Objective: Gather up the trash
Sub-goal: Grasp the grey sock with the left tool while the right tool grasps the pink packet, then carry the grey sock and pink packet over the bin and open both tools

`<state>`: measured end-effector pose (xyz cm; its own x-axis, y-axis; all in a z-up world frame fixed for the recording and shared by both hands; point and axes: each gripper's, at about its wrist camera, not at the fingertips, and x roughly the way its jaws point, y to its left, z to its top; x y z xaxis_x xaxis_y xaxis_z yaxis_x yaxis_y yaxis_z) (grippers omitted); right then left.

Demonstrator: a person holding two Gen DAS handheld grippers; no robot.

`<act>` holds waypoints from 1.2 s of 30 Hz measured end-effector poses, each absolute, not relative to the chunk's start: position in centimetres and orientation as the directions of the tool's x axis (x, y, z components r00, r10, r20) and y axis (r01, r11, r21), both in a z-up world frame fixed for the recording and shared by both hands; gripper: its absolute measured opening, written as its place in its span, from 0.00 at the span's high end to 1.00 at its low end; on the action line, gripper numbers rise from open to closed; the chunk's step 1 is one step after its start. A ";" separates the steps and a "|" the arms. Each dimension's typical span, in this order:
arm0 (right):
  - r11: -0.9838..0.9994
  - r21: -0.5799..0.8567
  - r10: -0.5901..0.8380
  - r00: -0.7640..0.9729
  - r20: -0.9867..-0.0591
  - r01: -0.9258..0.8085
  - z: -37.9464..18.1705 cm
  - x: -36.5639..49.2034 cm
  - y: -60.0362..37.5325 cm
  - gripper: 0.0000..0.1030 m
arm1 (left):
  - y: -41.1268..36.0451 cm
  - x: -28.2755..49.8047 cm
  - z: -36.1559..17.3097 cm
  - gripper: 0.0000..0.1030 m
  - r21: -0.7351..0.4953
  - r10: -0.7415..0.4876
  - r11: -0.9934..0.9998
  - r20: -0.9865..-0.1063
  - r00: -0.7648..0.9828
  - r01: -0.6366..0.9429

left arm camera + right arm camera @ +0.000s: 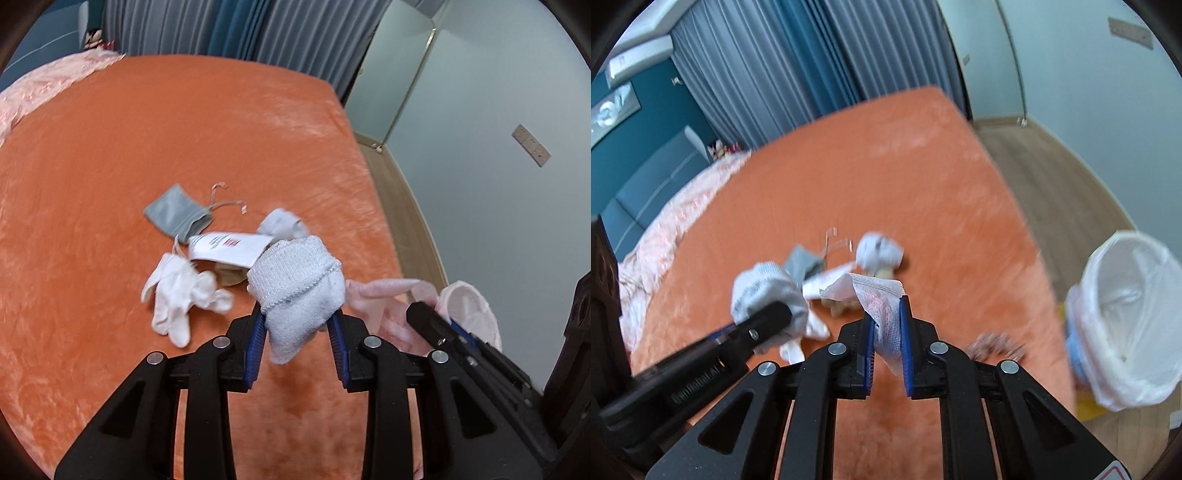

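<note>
Left gripper (pixel 299 325): jaws clamped on a rolled white sock (pixel 299 288), pads pressing its lower end; the roll's long axis runs up and away from the jaws, clear of the orange bed (pixel 184 129). Right gripper (pixel 886 325): jaws nearly together, pinching a thin pink-white mesh wrapper (pixel 882 295); the sheet stands out of the jaws and folds over to the left.

Governing relation: the bin (pixel 1126 325), lined with a white bag, stands on the floor off the bed's right edge, mouth tilted toward the camera in the right wrist view; it lies right of both grippers, with the right gripper between it and the left; the right hand is judged nearer and should reach it first; the left would have to cross the bed edge behind it.

Remaining on the bed, beyond both grippers: a white glove (pixel 177 299); a paper slip (pixel 229 247); a grey pouch (pixel 177 212); a second balled sock (pixel 284 225); a small brown scrap (pixel 995 345) near the right edge.
</note>
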<state>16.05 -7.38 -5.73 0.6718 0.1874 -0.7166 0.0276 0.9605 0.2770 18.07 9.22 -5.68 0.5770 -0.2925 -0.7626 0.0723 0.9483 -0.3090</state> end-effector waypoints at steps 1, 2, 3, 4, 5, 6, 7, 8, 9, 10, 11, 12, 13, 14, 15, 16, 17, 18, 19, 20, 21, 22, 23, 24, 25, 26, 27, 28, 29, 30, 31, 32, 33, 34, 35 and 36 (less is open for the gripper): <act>0.960 0.278 0.182 0.689 -0.702 0.029 -4.6 15.9 -8.1 0.89 | 8.6 17.9 -5.0 0.71 -0.308 -0.297 0.948 -0.755 0.584 0.085; 0.960 0.278 0.176 0.706 -0.686 0.031 -3.4 15.5 -8.8 0.89 | 7.7 17.6 -4.0 0.71 -0.305 -0.306 0.947 -0.744 0.594 0.105; 0.960 0.277 0.171 0.718 -0.675 0.032 -2.6 15.4 -9.4 0.89 | 7.1 17.4 -3.4 0.71 -0.302 -0.310 0.946 -0.738 0.600 0.117; 0.961 0.275 0.163 0.732 -0.662 0.035 -1.5 15.3 -10.1 0.89 | 6.2 17.1 -2.5 0.71 -0.299 -0.318 0.945 -0.727 0.609 0.136; 0.961 0.275 0.155 0.746 -0.647 0.039 -0.5 15.0 -10.9 0.89 | 5.5 16.9 -1.8 0.71 -0.297 -0.324 0.943 -0.719 0.615 0.151; 0.961 0.274 0.146 0.759 -0.635 0.044 0.4 14.7 -11.7 0.89 | 4.9 16.7 -1.2 0.71 -0.295 -0.330 0.941 -0.712 0.620 0.163; 0.961 0.271 0.138 0.768 -0.625 0.048 1.2 14.5 -12.2 0.89 | 4.1 16.5 -0.4 0.71 -0.293 -0.339 0.939 -0.703 0.625 0.180; 0.962 0.267 0.126 0.780 -0.613 0.055 2.0 14.2 -12.9 0.89 | 3.6 16.4 0.0 0.70 -0.292 -0.345 0.937 -0.697 0.629 0.190; 0.963 0.264 0.118 0.787 -0.605 0.059 2.7 13.9 -13.4 0.89 | 2.8 16.2 0.7 0.70 -0.289 -0.352 0.935 -0.690 0.633 0.205; 0.963 0.261 0.107 0.796 -0.596 0.066 3.3 13.6 -14.2 0.89 | 1.9 15.9 1.4 0.70 -0.285 -0.361 0.932 -0.681 0.637 0.224; 0.964 0.258 0.098 0.803 -0.588 0.072 3.8 13.3 -14.7 0.89 | 1.2 15.6 1.9 0.70 -0.280 -0.368 0.930 -0.674 0.641 0.239; 0.964 0.254 0.087 0.810 -0.580 0.078 4.4 12.9 -15.4 0.89 | 0.5 15.4 2.4 0.70 -0.276 -0.374 0.928 -0.668 0.643 0.252; 0.964 0.250 0.077 0.817 -0.572 0.085 5.0 12.5 -16.0 0.89 | -0.1 15.1 2.9 0.70 -0.274 -0.381 0.925 -0.663 0.644 0.265; 0.965 0.247 0.068 0.822 -0.566 0.091 5.4 12.2 -16.5 0.89 | -1.0 14.9 3.4 0.70 -0.270 -0.390 0.921 -0.656 0.646 0.282; 0.965 0.242 0.055 0.829 -0.556 0.099 6.0 11.8 -17.3 0.89 | -1.8 14.6 3.9 0.70 -0.265 -0.397 0.918 -0.650 0.648 0.297; 0.966 0.238 0.045 0.833 -0.551 0.105 6.3 11.4 -17.9 0.89 | -2.5 14.4 4.3 0.70 -0.260 -0.403 0.915 -0.645 0.649 0.309; 0.965 0.235 0.035 0.837 -0.546 0.113 6.7 11.1 -18.4 0.89 | -3.3 14.1 4.8 0.70 -0.256 -0.411 0.911 -0.640 0.649 0.325; 0.965 0.232 0.024 0.842 -0.540 0.121 7.1 10.8 -19.1 0.89 | -4.2 13.8 5.2 0.70 -0.252 -0.419 0.906 -0.635 0.648 0.339; 0.965 0.229 0.013 0.845 -0.534 0.130 7.5 10.5 -19.8 0.89 | -4.8 13.6 5.5 0.70 -0.249 -0.426 0.903 -0.631 0.648 0.351; 0.964 0.226 0.003 0.848 -0.531 0.138 7.8 10.3 -20.3 0.89 | -5.8 13.3 5.9 0.70 -0.244 -0.437 0.897 -0.626 0.646 0.369; 0.963 0.224 -0.008 0.850 -0.527 0.148 8.0 10.0 -21.0 0.89 | -6.4 13.1 6.2 0.70 -0.242 -0.442 0.894 -0.623 0.645 0.378; 0.962 0.224 -0.019 0.852 -0.523 0.158 8.2 9.7 -21.7 0.89 | -7.0 12.9 6.4 0.70 -0.241 -0.448 0.890 -0.621 0.643 0.388; 0.960 0.224 -0.027 0.853 -0.521 0.167 8.3 9.4 -22.3 0.89 | -7.7 12.7 6.6 0.70 -0.241 -0.458 0.884 -0.619 0.639 0.401; 0.958 0.224 -0.039 0.854 -0.518 0.180 8.4 9.1 -23.1 0.89 | -8.4 12.5 6.7 0.70 -0.240 -0.465 0.879 -0.617 0.634 0.411; 0.956 0.224 -0.047 0.855 -0.517 0.188 8.4 8.9 -23.5 0.89 | -9.2 12.3 6.9 0.70 -0.237 -0.473 0.874 -0.617 0.630 0.424; 0.954 0.224 -0.058 0.855 -0.516 0.200 8.4 8.6 -24.2 0.89 | -9.7 12.2 6.8 0.70 -0.235 -0.476 0.871 -0.617 0.627 0.431; 0.952 0.224 -0.065 0.854 -0.516 0.208 8.4 8.4 -24.7 0.89 | -10.3 12.1 6.8 0.70 -0.232 -0.481 0.868 -0.617 0.623 0.440; 0.950 0.224 -0.074 0.853 -0.517 0.219 8.3 8.1 -25.2 0.89 | -10.9 11.9 6.9 0.70 -0.230 -0.485 0.864 -0.617 0.619 0.448; 0.948 0.224 -0.082 0.852 -0.518 0.227 8.3 7.9 -25.6 0.89 | -11.7 11.8 6.9 0.70 -0.230 -0.493 0.858 -0.618 0.613 0.459; 0.945 0.224 -0.090 0.850 -0.519 0.237 8.2 7.7 -26.1 0.89 | -12.1 11.7 6.9 0.70 -0.229 -0.496 0.856 -0.618 0.610 0.464; 0.943 0.224 -0.097 0.848 -0.521 0.245 8.0 7.4 -26.5 0.89 | -12.9 11.5 6.9 0.70 -0.229 -0.502 0.851 -0.619 0.604 0.473; 0.941 0.224 -0.102 0.846 -0.523 0.252 7.9 7.2 -26.9 0.89 | -13.3 11.5 6.9 0.70 -0.228 -0.506 0.848 -0.620 0.600 0.479; 0.939 0.224 -0.109 0.844 -0.525 0.261 7.8 7.0 -27.4 0.89 | -13.9 11.5 6.8 0.70 -0.227 -0.510 0.844 -0.622 0.594 0.486; 0.937 0.225 -0.115 0.842 -0.527 0.268 7.6 6.8 -27.9 0.89 | -14.3 11.4 6.8 0.70 -0.224 -0.512 0.841 -0.624 0.590 0.492; 0.934 0.227 -0.119 0.840 -0.529 0.275 7.6 6.6 -28.2 0.89 | -14.9 11.4 6.7 0.70 -0.223 -0.515 0.837 -0.626 0.585 0.499; 0.931 0.230 -0.122 0.837 -0.533 0.282 7.4 6.5 -28.7 0.89 | -15.5 11.3 6.6 0.70 -0.222 -0.519 0.833 -0.629 0.579 0.507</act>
<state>6.52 -28.72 7.38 0.8374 -0.1222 -0.5328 0.2823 0.9314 0.2300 11.34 -15.48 6.58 0.5789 -0.5191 -0.6288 0.5065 0.8333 -0.2216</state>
